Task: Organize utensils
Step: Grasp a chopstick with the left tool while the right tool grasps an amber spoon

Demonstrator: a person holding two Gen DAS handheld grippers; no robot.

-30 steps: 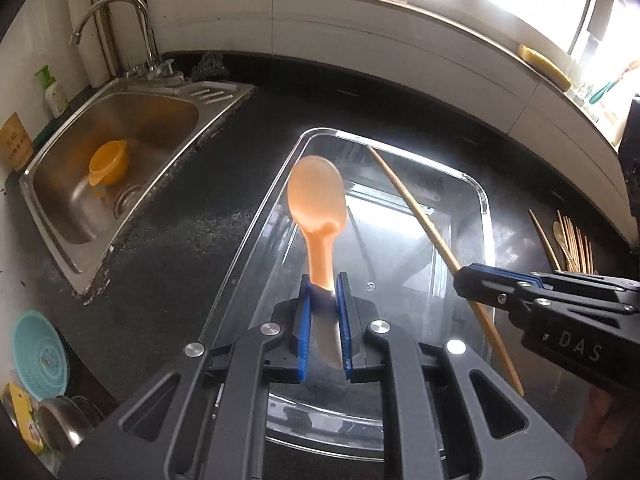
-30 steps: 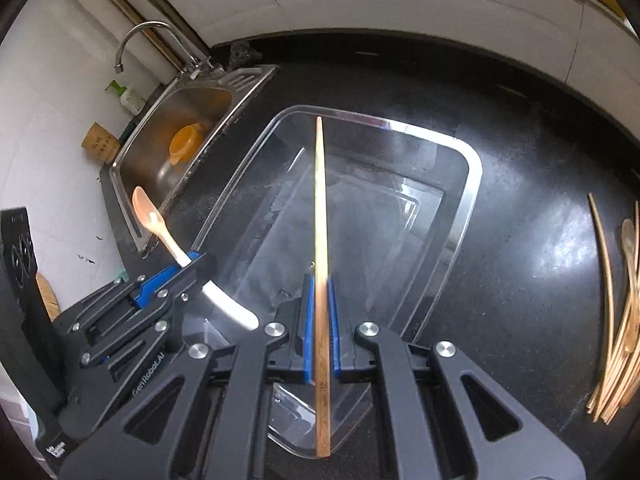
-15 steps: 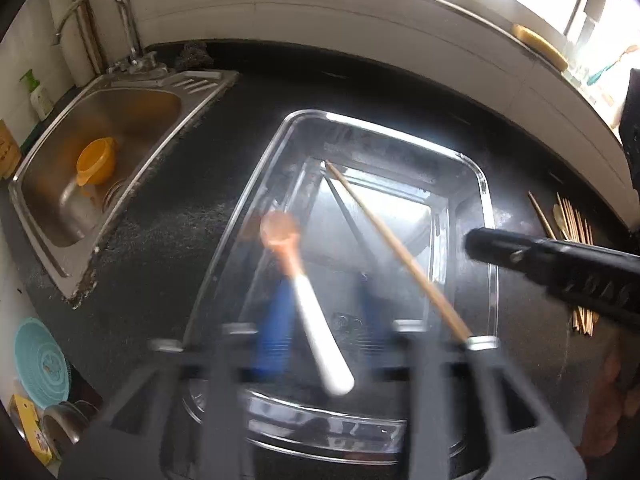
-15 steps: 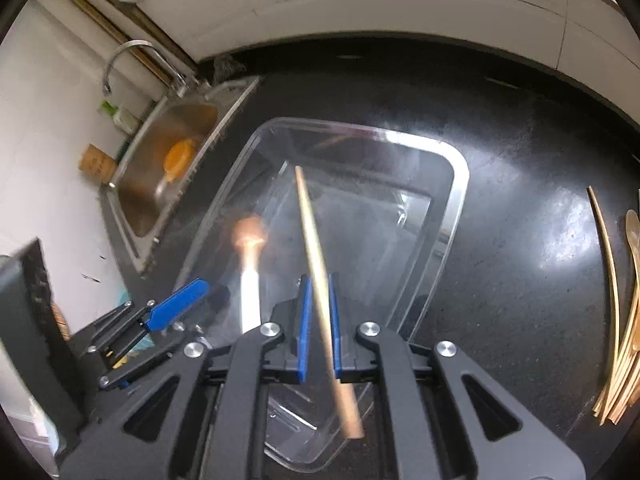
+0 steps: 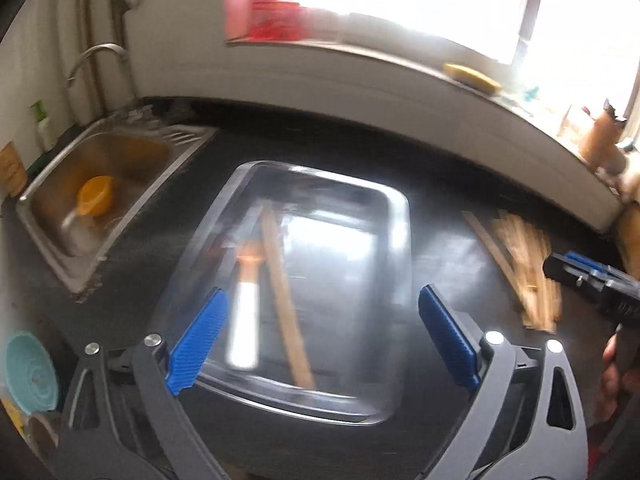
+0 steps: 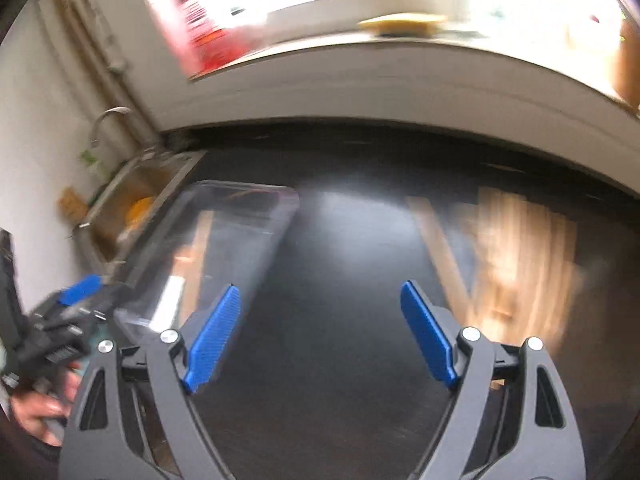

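Two utensils, spoon (image 5: 246, 304) & chopstick (image 5: 286, 300), lie in the clear bin (image 5: 400, 248). Both claws, left (image 5: 320, 340) & right (image 6: 320, 336), spread wide, empty. Blur's heavy: you could scatter the wooden pile (image 6: 516, 260) on the table (image 6: 340, 280) w/ a rushed grab.

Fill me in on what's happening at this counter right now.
A person is sorting utensils with a handheld claw in each hand. The left claw and the right claw both hang open and empty. An orange-and-white spoon and a wooden chopstick lie inside the clear tray. A heap of wooden utensils waits on the dark counter to the tray's right.
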